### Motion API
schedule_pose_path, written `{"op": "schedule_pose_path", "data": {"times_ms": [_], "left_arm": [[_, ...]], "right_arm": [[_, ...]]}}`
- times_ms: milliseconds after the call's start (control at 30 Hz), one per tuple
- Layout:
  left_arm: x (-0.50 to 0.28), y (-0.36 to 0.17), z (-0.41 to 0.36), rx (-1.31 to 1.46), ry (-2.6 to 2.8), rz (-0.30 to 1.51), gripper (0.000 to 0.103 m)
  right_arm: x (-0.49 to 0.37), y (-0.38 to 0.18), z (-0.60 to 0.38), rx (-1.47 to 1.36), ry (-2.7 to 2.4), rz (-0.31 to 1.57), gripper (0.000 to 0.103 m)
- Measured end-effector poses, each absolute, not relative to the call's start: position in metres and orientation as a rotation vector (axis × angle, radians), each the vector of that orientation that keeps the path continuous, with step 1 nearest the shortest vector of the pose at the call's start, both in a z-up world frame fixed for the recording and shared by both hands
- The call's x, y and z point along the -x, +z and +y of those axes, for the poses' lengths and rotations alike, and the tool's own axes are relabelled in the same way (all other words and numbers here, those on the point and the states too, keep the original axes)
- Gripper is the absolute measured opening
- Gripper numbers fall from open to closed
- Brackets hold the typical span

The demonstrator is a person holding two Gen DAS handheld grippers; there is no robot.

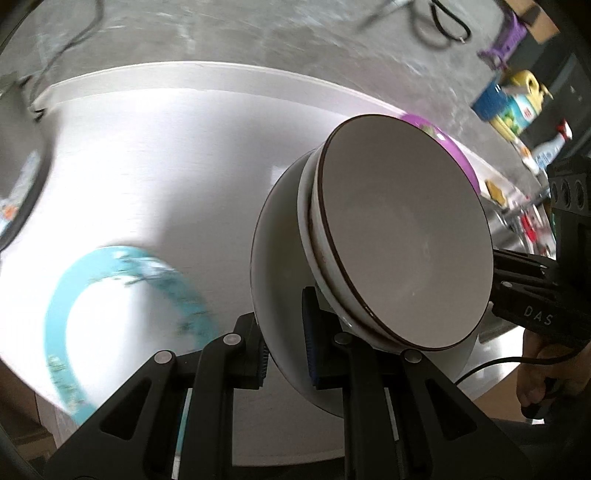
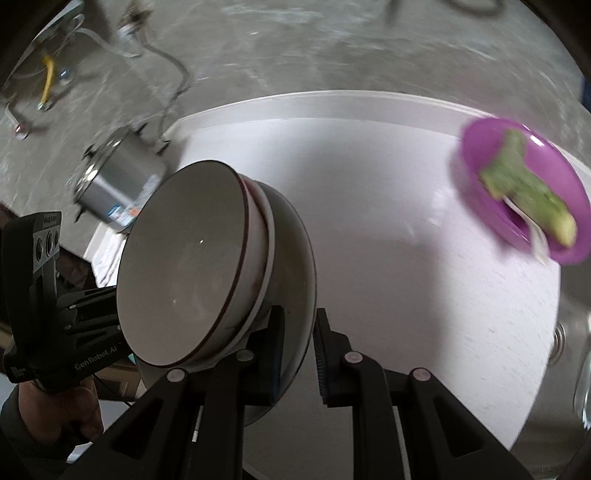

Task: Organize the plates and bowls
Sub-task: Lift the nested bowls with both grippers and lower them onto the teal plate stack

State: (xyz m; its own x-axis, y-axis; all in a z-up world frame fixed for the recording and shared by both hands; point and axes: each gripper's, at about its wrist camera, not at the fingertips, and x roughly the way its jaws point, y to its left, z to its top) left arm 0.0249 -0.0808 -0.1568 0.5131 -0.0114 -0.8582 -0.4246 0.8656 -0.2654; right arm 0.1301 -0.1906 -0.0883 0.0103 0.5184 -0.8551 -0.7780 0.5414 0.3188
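Note:
A stack of white bowls with brown rims sits in a large white bowl, held in the air over the white table. My left gripper is shut on the large bowl's rim. My right gripper is shut on the opposite rim of the same large bowl, with the stack to its left. A blue-rimmed plate lies on the table at lower left. A purple bowl holding green food sits at the table's far right.
A metal pot stands on the grey floor beyond the table's left corner. Cables lie on the floor. Bottles and colourful items stand at far right. A metal sink edge shows at right.

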Motion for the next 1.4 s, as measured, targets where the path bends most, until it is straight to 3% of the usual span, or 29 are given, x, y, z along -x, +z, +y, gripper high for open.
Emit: {"op": "schedule_pose_path", "data": {"times_ms": [300, 567, 1000, 1400], "left_arm": [[0.054, -0.142, -0.006, 0.507, 0.312, 0.986, 0.013], [0.114, -0.176, 0.044, 0.529, 0.3, 1.034, 0.012], [0.125, -0.234, 0.079, 0.512, 0.248, 1.1, 0.012], [0.116, -0.26, 0.097, 0.462, 0.209, 1.111, 0.012]], "right_arm": [[-0.065, -0.088, -0.116, 0.316, 1.091, 1.183, 0.018], [-0.029, -0.109, -0.073, 0.333, 1.077, 1.212, 0.018], [-0.003, -0.16, -0.045, 0.367, 0.999, 1.278, 0.017], [0.008, -0.174, -0.033, 0.38, 0.96, 1.259, 0.017]]}}
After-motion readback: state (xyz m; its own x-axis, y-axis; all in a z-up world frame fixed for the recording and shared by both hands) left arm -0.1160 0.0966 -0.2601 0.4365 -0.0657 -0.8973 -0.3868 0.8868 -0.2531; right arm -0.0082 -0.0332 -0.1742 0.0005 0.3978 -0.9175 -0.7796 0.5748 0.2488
